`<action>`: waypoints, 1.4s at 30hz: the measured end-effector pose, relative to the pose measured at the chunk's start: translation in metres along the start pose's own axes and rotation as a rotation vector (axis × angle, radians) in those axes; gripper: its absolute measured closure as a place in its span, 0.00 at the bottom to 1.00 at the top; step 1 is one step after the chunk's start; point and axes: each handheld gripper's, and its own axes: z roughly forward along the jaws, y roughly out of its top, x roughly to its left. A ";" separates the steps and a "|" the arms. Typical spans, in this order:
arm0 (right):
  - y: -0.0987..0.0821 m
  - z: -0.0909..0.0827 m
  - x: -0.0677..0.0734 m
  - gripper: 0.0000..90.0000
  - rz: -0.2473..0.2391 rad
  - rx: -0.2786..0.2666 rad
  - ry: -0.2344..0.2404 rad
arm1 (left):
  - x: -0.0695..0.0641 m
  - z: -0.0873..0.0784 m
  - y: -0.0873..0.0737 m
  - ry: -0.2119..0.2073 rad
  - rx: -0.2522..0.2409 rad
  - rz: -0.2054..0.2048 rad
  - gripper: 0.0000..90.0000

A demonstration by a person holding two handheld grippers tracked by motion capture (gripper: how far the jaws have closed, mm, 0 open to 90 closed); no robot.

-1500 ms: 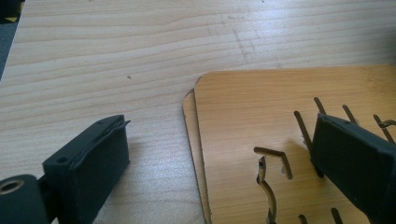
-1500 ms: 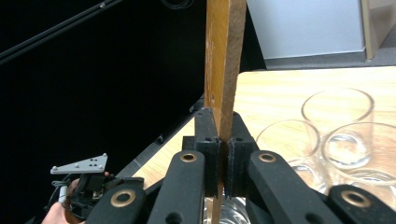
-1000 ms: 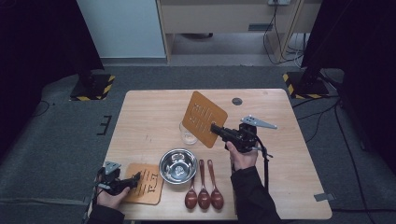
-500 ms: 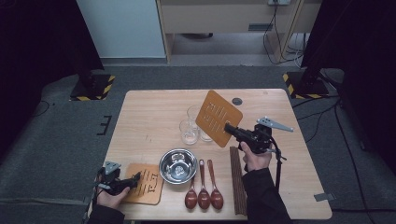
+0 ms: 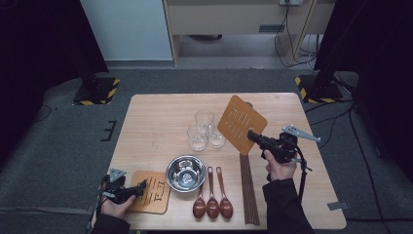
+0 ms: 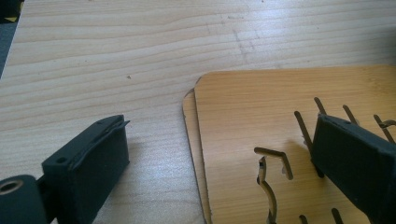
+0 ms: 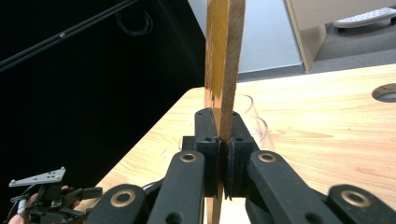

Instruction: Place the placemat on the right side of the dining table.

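Observation:
My right gripper is shut on the lower corner of a slotted wooden coaster and holds it tilted up above the table, just right of three clear glasses. In the right gripper view the jaws pinch the coaster edge-on, and the glasses stand behind it. At the front left corner my left gripper stands open at the left edge of a second wooden coaster. In the left gripper view its jaws straddle the corner of two stacked coasters, one jaw over the top one.
A steel bowl sits at the front centre of the wooden table. To its right lie three dark wooden spoons and a bundle of dark chopsticks. A round cable hole is in the tabletop near the far edge.
My right gripper has carried the coaster to the right, off the glasses, which now stand uncovered. The left gripper has stayed where it was.

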 end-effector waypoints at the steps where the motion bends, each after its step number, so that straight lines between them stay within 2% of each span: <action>1: 0.000 -0.002 -0.003 0.97 0.007 0.000 -0.005 | 0.000 0.000 0.000 0.000 0.000 0.000 0.03; 18: 0.000 -0.017 -0.024 0.97 0.038 -0.023 -0.060 | 0.000 0.000 0.000 0.000 -0.002 -0.003 0.03; 23: -0.001 -0.020 -0.032 0.97 0.038 -0.027 -0.083 | 0.000 0.000 0.000 0.000 -0.001 -0.002 0.03; 35: -0.007 -0.025 -0.051 0.97 0.074 -0.017 -0.139 | 0.000 0.000 0.000 0.000 -0.001 -0.003 0.03; 42: -0.008 -0.031 -0.062 0.97 0.086 -0.029 -0.174 | 0.000 0.000 0.000 0.000 -0.001 -0.003 0.03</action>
